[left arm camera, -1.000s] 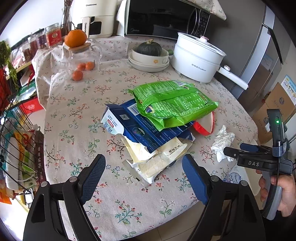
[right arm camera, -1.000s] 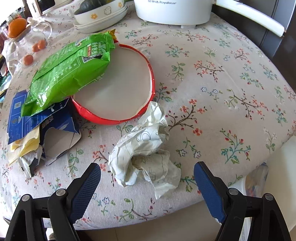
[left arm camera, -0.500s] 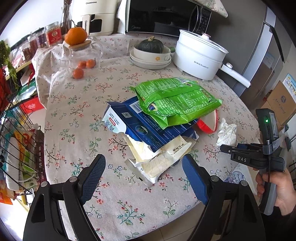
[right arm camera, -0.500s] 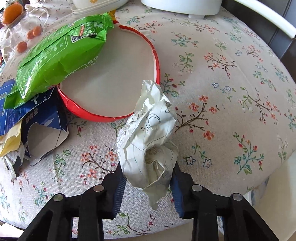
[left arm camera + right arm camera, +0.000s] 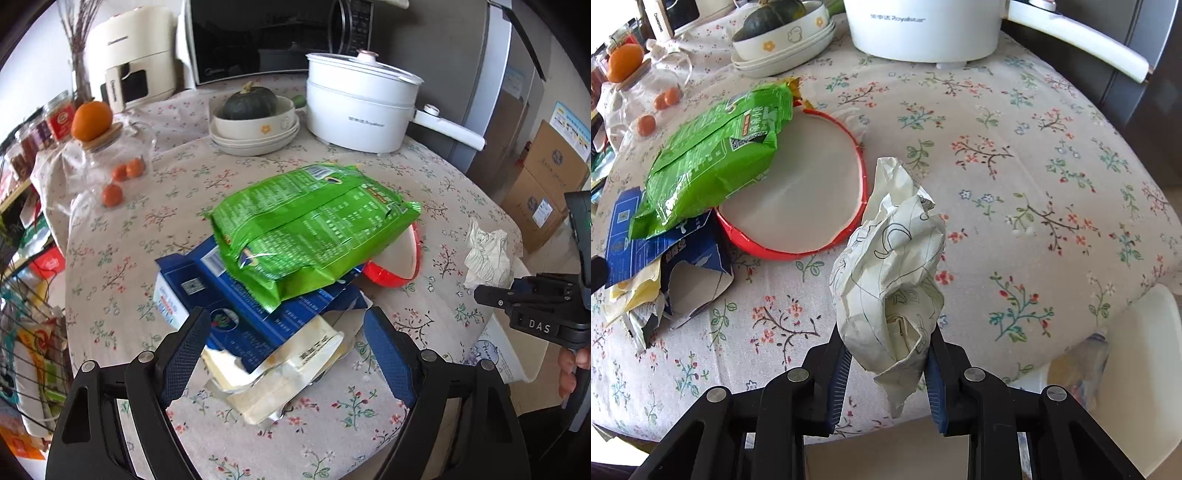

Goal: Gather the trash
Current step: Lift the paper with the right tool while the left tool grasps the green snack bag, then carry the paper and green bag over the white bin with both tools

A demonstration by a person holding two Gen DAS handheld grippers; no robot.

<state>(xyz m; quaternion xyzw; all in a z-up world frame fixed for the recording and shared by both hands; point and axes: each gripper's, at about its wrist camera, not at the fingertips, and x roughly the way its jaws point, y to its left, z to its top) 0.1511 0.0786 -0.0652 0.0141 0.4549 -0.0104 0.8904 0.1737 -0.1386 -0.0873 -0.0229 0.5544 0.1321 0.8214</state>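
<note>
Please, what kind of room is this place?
Most likely a home kitchen or dining corner. A microwave stands behind a round table with a flowered cloth, beside a white electric cooking pot, and a tall grey fridge stands at the right.

A round table under a floral tablecloth (image 5: 122, 229). At the back stand a white electric pot (image 5: 360, 110) with a long handle, a dark green squash (image 5: 250, 102) in a bowl on stacked plates, a microwave (image 5: 266, 37), and a glass jar (image 5: 110, 162) topped with an orange (image 5: 91, 120). Cardboard boxes (image 5: 546, 184) stand at right.
</note>
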